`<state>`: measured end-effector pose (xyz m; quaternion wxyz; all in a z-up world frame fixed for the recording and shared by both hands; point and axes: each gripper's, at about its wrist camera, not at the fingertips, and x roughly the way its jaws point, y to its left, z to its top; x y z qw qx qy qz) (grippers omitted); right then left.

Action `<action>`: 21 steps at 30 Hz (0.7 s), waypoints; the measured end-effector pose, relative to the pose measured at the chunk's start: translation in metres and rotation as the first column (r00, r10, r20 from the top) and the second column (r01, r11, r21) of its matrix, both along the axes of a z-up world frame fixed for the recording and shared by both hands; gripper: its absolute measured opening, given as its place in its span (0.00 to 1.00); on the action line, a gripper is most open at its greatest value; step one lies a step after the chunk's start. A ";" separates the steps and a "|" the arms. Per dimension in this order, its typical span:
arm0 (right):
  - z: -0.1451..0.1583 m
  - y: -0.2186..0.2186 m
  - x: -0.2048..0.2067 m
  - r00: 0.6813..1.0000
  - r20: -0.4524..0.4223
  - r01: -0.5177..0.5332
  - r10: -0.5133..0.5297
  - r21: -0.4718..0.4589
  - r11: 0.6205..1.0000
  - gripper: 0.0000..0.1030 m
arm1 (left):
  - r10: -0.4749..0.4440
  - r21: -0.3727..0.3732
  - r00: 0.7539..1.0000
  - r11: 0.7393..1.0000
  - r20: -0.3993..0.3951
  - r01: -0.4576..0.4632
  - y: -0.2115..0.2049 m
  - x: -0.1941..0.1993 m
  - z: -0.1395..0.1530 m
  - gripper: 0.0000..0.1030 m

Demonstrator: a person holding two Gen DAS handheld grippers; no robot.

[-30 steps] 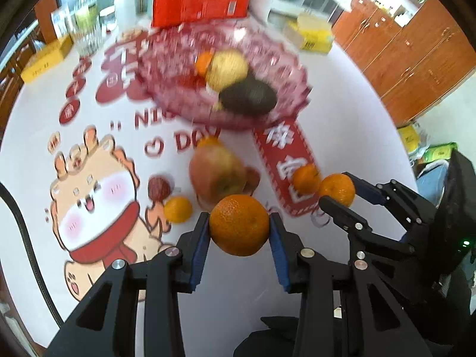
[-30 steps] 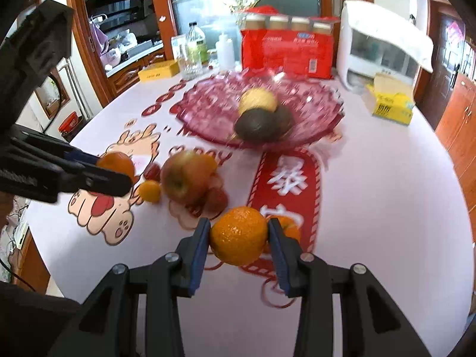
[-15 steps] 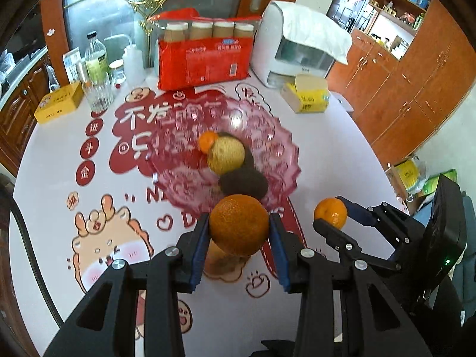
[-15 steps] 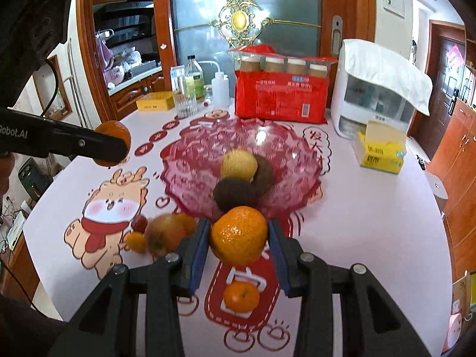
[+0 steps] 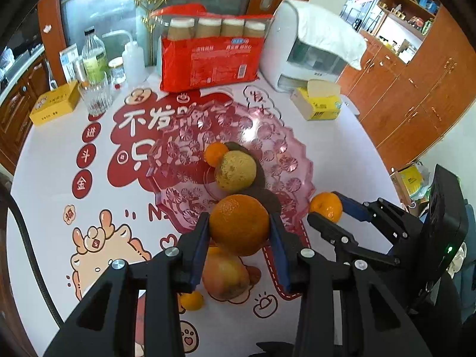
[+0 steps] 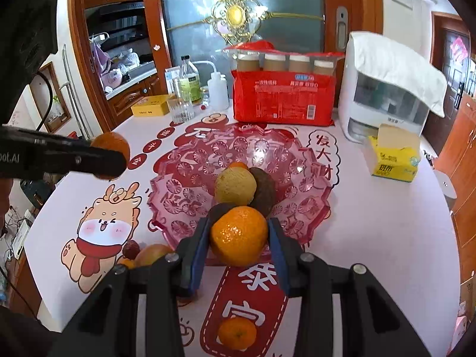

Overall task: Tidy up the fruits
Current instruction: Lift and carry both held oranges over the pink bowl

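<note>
My left gripper (image 5: 239, 232) is shut on a large orange (image 5: 239, 228), held in the air in front of the pink glass bowl (image 5: 285, 151). My right gripper (image 6: 238, 236) is shut on a mandarin (image 6: 238, 235), held above the bowl's (image 6: 184, 178) near rim; it also shows in the left wrist view (image 5: 326, 206). The bowl holds a yellow-green round fruit (image 6: 235, 186), dark avocados (image 6: 263, 189) and a small mandarin (image 5: 215, 154). On the table lie an apple (image 5: 224, 273), a small mandarin (image 5: 192, 300), another mandarin (image 6: 237, 333) and a lychee (image 6: 131, 249).
At the back of the table stand a red pack of bottles (image 5: 211, 53), a white appliance (image 5: 309, 50), a yellow tissue box (image 5: 318, 104), a glass (image 5: 95, 95), bottles (image 5: 93, 56) and a yellow box (image 5: 55, 104). Wooden cabinets (image 5: 416, 83) stand right.
Both grippers have risen with their fruit and moved towards the bowl. The loose fruit on the table now lies lower in both views.
</note>
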<state>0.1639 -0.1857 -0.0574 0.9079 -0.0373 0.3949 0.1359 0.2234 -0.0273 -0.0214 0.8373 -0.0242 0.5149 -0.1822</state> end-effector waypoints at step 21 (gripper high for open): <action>-0.053 -0.022 0.046 0.991 -0.116 0.078 -0.071 0.061 0.995 0.39 | 0.057 0.002 0.987 0.998 -0.147 -0.057 -0.010 0.055 -0.075 0.37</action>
